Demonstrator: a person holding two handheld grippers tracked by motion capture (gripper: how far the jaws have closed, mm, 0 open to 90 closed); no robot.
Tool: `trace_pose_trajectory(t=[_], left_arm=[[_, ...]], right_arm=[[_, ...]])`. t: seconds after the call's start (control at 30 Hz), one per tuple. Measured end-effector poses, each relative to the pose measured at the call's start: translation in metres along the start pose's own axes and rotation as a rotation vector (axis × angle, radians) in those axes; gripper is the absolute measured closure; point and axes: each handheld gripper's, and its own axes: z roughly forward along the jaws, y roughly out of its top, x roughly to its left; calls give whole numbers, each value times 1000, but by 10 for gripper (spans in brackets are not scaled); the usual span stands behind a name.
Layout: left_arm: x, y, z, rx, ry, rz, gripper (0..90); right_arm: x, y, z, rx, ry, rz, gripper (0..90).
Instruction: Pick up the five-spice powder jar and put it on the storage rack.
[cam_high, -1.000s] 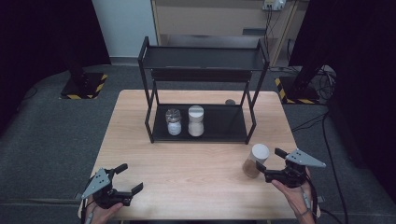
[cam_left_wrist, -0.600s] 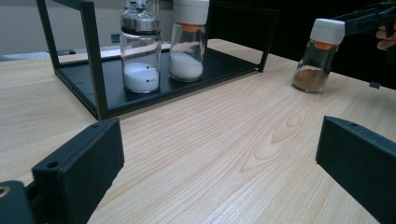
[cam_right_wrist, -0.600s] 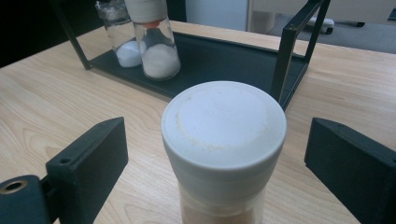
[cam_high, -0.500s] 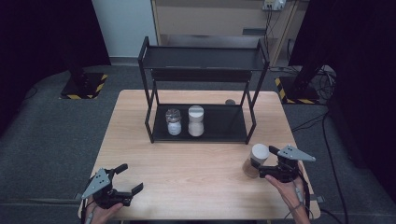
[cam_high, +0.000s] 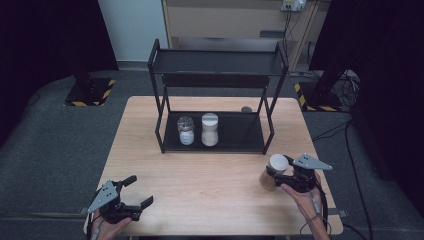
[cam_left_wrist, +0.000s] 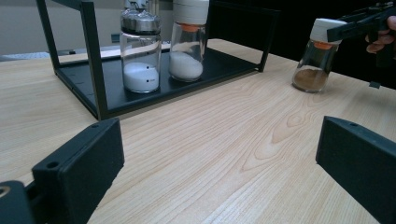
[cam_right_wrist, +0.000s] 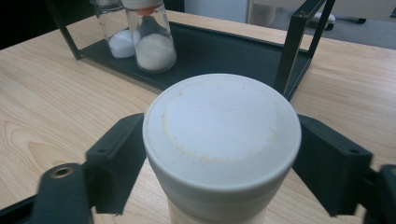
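Right gripper view, jaws flanking white-lidded jar (cam_right_wrist: 222, 135), rack (cam_right_wrist: 233, 51) behind

Left hand-held gripper (cam_high: 134, 195) agape; right hand-held gripper (cam_high: 278, 171) clamped.

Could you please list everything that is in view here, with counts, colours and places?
Table: one, light wood, centre of the high view.
Two-tier rack: one, black metal, far half of the table.
Jar with silver lid: one, clear glass with white powder, lower shelf of the rack, left.
Jar with white cap: one, clear glass with white powder, lower shelf, beside the first.
Jar of brown powder: one, clear glass with white cap, on the table near its right front.
Small round object: one, dark, on the table behind the rack; too small to identify.
Left claw: one, black, near-left table edge, jaws apart around nothing.
Right claw: one, black, jaws either side of the brown jar's cap.
Hands: two, at the near edge.
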Motion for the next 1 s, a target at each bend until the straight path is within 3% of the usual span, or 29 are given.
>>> trace_pose_trajectory(t=[0.1, 0.53, 1.0], left_arm=[[0, 0, 0, 0, 0, 0, 0], [0, 0, 0, 1, -1, 1, 0], [1, 0, 0, 0, -4, -1, 0]], right_arm=[[1, -1, 0, -8, 0, -1, 330], [6, 0, 0, -7, -15, -23, 336], [8, 15, 7, -10, 36, -45, 336]])
